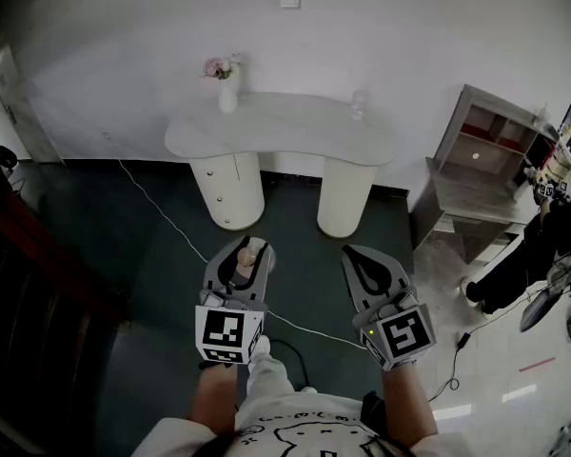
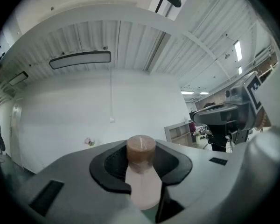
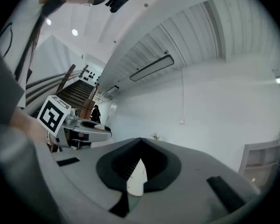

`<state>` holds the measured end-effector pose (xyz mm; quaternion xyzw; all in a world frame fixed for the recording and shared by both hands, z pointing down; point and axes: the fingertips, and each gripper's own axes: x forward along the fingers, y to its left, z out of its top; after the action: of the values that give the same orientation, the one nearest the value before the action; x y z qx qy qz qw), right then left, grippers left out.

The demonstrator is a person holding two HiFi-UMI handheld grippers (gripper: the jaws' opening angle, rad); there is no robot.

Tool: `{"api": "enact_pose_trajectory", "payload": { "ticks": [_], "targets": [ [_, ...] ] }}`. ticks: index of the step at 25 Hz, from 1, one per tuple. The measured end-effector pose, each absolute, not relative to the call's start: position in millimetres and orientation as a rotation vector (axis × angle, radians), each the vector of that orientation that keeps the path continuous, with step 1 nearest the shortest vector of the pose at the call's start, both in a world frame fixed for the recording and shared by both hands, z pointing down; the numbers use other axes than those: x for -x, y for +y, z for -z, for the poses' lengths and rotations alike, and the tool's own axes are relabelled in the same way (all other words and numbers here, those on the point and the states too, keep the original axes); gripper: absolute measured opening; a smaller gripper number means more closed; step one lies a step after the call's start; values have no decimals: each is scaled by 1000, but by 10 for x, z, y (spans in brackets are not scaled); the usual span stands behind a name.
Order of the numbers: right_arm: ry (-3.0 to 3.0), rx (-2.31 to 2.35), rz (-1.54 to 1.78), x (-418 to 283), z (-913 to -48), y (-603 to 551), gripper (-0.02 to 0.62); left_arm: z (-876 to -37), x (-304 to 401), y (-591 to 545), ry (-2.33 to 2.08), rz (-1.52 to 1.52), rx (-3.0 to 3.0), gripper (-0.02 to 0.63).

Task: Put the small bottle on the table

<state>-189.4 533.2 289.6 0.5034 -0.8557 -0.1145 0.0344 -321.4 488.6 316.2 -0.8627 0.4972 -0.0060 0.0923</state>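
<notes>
White-walled room, dark floor [image 1: 171, 255]: bottle held well short of the table.
The left gripper [image 1: 251, 246] pinches the small bottle [image 1: 246, 255] under its brown cap, jaws part-closed; the right gripper [image 1: 354, 251] is closed and empty. A slack pinch could drop it before the white table [image 1: 285, 127], where a vase [image 1: 227, 91] stands.

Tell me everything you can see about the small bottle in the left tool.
The small bottle has a pale, creamy-pink body that looks like smooth plastic and a round brown cap. It lies along the left tool, cap pointing forward toward the white table, clamped between the tool's dark pads. It is held in the air over the dark floor, short of the table; nothing else touches it.
</notes>
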Motion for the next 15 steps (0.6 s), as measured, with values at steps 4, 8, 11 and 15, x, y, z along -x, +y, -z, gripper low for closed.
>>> {"api": "enact_pose_trajectory", "payload": {
  "ticks": [4, 8, 11, 15],
  "targets": [
    [-2635, -1553, 363, 1784, -2860, 5493, -8, -3099, 3119, 5054, 1478, 19, 2543, 124],
    [-2629, -1560, 369, 1681, -2850, 5572, -8, -3044, 3070, 5124, 1482, 16, 2523, 124],
    [-2628, -1583, 364, 1627, -2841, 5583, -8, -3031, 3062, 5128, 1485, 18, 2520, 124],
    [-2647, -1619, 344, 1586, -2769, 5491, -8, -2988, 3062, 5007, 1489, 21, 2522, 124]
  ]
}}
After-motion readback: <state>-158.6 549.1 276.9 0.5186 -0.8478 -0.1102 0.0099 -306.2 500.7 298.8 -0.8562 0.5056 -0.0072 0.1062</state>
